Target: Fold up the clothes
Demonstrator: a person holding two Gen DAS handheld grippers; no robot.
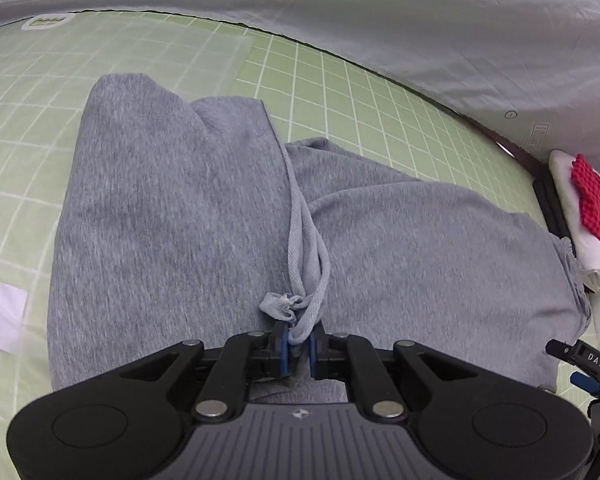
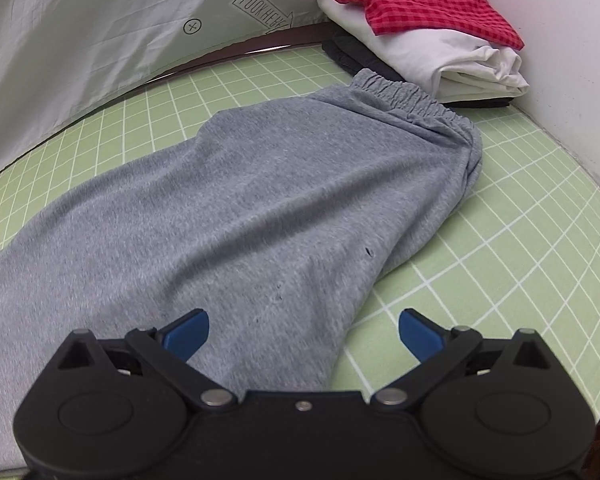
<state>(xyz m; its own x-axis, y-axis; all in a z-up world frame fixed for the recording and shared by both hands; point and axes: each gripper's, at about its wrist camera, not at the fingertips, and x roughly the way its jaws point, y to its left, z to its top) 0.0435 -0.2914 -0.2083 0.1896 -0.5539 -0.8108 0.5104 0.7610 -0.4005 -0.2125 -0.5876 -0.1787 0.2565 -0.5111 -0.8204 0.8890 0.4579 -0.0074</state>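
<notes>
— Where are the grey sweatpants (image 2: 236,208)?
— Spread on the green grid mat (image 2: 500,240), waistband near the stack of folded clothes (image 2: 428,36).
— The tongs?
— Left tongs (image 1: 298,350) pinch the drawstring (image 1: 306,240); right tongs (image 2: 304,334) gape wide over a leg's edge.

The grey sweatpants (image 1: 172,216) lie spread across the middle of the left wrist frame, one part folded over at the upper left. Their drawstring (image 1: 306,248) runs down the centre. In the right wrist frame the elastic waistband (image 2: 408,98) is at the upper right.
</notes>
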